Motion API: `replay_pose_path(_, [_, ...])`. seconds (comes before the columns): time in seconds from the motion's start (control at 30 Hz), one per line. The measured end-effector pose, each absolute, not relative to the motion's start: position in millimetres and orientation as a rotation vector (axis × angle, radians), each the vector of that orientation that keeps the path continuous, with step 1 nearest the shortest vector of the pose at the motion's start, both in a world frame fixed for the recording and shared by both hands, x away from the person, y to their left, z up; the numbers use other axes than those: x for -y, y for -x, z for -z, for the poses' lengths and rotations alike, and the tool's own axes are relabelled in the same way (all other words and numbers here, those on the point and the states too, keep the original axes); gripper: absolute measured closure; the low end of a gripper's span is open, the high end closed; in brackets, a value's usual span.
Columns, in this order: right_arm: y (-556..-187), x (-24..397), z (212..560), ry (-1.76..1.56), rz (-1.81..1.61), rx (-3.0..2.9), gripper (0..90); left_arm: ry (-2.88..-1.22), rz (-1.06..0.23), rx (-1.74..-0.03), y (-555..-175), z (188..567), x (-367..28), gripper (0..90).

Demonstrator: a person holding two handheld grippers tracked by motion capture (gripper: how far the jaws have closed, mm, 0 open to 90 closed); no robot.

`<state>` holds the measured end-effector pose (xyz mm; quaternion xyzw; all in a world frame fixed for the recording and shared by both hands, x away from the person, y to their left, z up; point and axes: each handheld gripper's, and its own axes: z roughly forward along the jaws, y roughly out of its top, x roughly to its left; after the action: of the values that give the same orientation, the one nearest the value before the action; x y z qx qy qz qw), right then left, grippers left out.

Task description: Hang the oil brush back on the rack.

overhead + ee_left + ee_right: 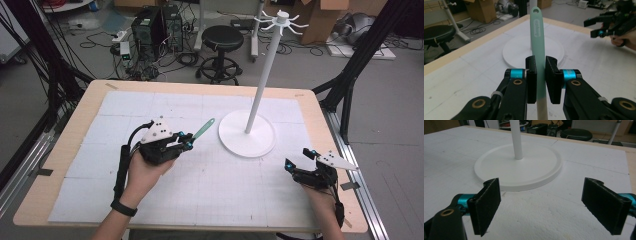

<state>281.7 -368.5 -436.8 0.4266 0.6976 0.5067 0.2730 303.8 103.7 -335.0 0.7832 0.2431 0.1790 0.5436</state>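
A mint-green utensil handle (pixel 538 37) with a hole at its tip sticks out from my left gripper (pixel 540 75), whose jaws are shut on it. In the high view my left gripper (pixel 186 141) is held above the table's left middle, and the green handle (pixel 204 129) points toward the white stand's round base (pixel 235 142). The stand's pole (pixel 262 80) rises to a crown of white hooks (pixel 281 21). My right gripper (pixel 298 159) rests open at the table's right side with nothing between its jaws. In the right gripper view my right gripper (pixel 541 205) faces the base (pixel 534 176).
White foam sheets (pixel 200 190) cover the wooden table (pixel 70 130). Beyond the far edge stand a black stool (pixel 222 42), computer boxes (pixel 155 27) and loose cables on the floor. Dark frame struts (pixel 352 65) rise at the right.
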Motion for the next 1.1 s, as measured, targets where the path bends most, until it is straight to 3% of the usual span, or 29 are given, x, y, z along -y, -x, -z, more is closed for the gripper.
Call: replay_pose_path(1.1, [-282,368,437,-1.137,-1.370,-1.882,15.1,-1.614,-0.493,-0.449,-339,212,-72,80.5])
